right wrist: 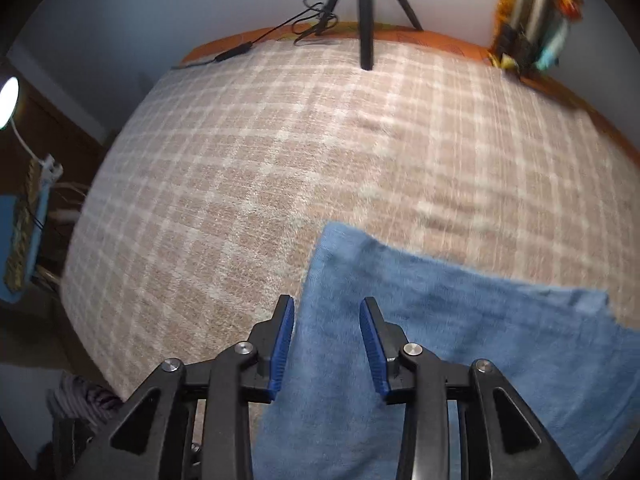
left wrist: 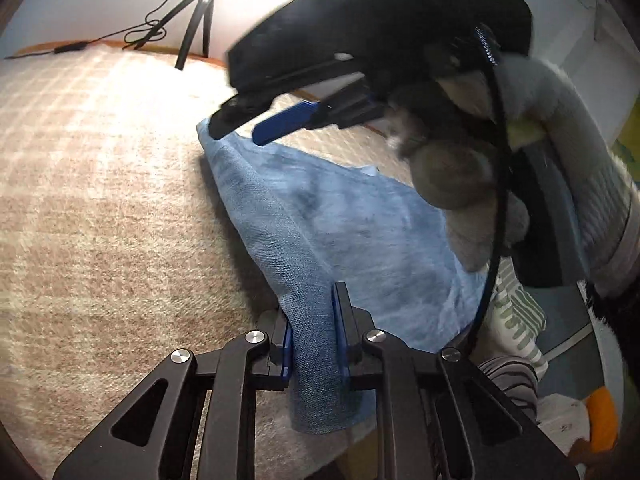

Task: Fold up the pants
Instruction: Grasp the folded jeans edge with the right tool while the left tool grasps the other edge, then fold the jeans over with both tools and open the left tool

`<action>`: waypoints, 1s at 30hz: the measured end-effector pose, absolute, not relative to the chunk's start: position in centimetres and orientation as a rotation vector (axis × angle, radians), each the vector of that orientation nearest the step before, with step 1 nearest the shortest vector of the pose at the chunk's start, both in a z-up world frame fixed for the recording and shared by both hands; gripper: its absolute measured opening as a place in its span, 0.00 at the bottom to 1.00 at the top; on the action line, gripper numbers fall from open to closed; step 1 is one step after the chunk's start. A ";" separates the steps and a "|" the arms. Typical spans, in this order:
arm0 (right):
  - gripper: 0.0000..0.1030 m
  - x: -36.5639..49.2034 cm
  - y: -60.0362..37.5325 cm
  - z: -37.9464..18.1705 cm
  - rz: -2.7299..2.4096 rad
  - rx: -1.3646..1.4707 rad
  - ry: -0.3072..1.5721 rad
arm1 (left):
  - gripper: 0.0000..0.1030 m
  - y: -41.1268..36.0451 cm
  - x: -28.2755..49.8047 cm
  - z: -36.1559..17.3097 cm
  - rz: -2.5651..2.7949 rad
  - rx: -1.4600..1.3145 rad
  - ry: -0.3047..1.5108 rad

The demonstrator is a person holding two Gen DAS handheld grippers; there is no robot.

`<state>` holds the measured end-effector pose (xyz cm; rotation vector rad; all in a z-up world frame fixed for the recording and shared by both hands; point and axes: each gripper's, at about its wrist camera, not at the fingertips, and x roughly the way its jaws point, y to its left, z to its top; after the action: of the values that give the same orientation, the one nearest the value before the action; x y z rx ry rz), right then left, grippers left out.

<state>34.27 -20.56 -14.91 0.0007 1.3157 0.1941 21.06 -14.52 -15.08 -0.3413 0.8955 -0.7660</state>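
Nearest me, my left tool [left wrist: 312, 320] is closed narrow on a fold of the blue pants [left wrist: 320, 216], the cloth pinched between its blue pads. The pants lie spread on a checked beige blanket [left wrist: 100, 180] covering the bed. My right tool [right wrist: 327, 336] hangs above the pants' near edge, its jaws partly apart with nothing gripped; a gloved hand [left wrist: 452, 176] carries it. Beyond, a black tripod [right wrist: 362, 8] stands at the bed's far edge against a pale wall.
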 end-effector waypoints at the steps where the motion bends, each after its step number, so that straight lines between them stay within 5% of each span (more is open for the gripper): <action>1: 0.36 34.6 -19.9 -15.0 0.189 -0.034 1.327 | 0.14 -14.5 20.9 -15.0 -0.766 -0.338 0.892; 8: 0.35 35.4 -17.7 -17.5 0.121 -0.169 1.431 | 0.13 -15.6 20.0 -14.0 -0.775 -0.292 0.851; 13: 0.08 34.8 -17.4 -18.0 0.131 -0.240 1.396 | 0.13 -15.9 20.3 -13.8 -0.780 -0.296 0.847; 15: 0.05 34.3 -17.9 -17.5 0.144 -0.225 1.369 | 0.12 -16.2 20.5 -13.7 -0.789 -0.293 0.837; 30: 0.03 29.5 -27.0 -9.6 0.225 0.202 1.105 | 0.11 -19.7 19.6 -9.8 -0.881 -0.247 0.794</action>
<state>29.52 -26.99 -9.61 0.2021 1.1046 0.2252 19.58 -19.67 -9.78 -0.2472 0.7940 -0.8808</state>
